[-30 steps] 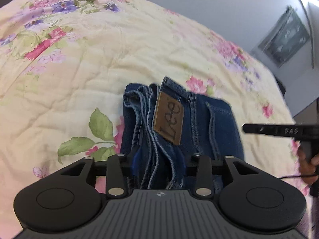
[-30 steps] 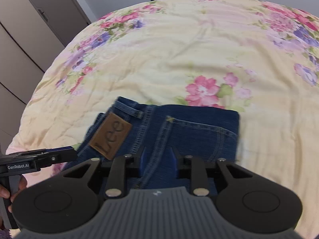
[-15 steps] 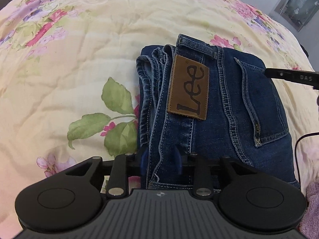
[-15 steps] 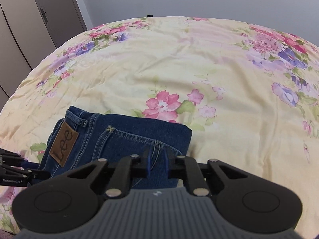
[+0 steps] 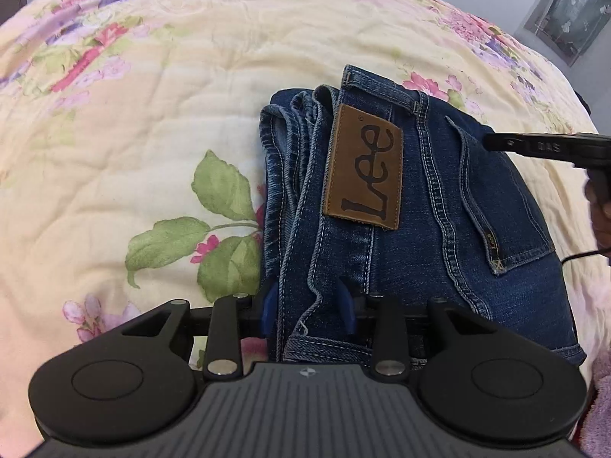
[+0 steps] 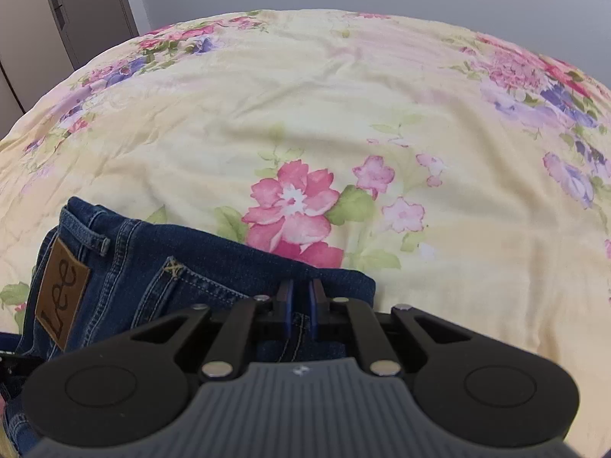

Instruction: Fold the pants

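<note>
Folded dark blue jeans [image 5: 439, 210] with a brown Lee patch [image 5: 364, 164] lie on the floral bedspread; they also show in the right wrist view [image 6: 160, 278]. My left gripper [image 5: 307, 305] sits at the near left corner of the jeans, its blue pads [image 5: 267, 305] apart with the denim edge between them. My right gripper [image 6: 301, 311] is at the near right edge of the jeans, its pads nearly together on a fold of denim. The right gripper's finger [image 5: 542, 147] shows over the back pocket in the left wrist view.
The cream quilt with pink and purple flowers [image 6: 343, 114] covers the bed all around. Grey closet doors [image 6: 46, 19] stand at the far left. A grey wall hanging [image 5: 569, 11] is at the far right. A pink cloth [image 5: 599, 400] lies at the near right.
My left gripper's pads have opened wider around the jeans' corner. My right gripper has narrowed onto the denim edge and shifted right. The jeans lie flat and still.
</note>
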Available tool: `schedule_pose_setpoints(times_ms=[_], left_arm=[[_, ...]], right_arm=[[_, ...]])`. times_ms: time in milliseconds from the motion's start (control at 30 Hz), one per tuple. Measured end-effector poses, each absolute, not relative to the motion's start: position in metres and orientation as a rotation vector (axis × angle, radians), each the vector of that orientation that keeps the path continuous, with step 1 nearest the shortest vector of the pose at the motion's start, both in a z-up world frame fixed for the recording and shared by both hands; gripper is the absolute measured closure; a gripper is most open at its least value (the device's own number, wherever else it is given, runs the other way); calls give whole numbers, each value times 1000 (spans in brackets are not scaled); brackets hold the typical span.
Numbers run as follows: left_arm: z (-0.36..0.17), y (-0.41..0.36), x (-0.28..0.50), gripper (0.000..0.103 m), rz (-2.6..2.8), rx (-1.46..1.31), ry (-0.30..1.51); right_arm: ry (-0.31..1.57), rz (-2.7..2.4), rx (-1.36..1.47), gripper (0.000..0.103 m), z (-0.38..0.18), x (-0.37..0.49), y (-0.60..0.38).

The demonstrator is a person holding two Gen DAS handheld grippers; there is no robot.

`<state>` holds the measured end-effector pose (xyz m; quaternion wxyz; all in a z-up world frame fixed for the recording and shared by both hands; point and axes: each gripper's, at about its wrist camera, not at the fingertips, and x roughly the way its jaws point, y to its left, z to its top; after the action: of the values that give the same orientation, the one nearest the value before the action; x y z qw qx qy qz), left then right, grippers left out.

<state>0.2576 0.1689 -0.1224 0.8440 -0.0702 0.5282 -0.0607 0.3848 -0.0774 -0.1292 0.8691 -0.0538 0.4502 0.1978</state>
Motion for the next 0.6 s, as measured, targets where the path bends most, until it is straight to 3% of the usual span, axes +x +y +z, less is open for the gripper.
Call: schedule_pose_setpoints(times_ms=[67,267,467,600], left_arm=[[-119,164,255,53,-91,-147,1115],[-112,151,244,25,21,-62,1064],[-105,123,235,17,112,102,996],[-94,121,229,20,90,126,961]], right_arm=[[929,425,-136,94,-118,365,-80],[849,480,-131,94,-81,285,-97],[845,524,-167,94,-83,214,-107],[851,506,-168,94,-98,188,-118]])
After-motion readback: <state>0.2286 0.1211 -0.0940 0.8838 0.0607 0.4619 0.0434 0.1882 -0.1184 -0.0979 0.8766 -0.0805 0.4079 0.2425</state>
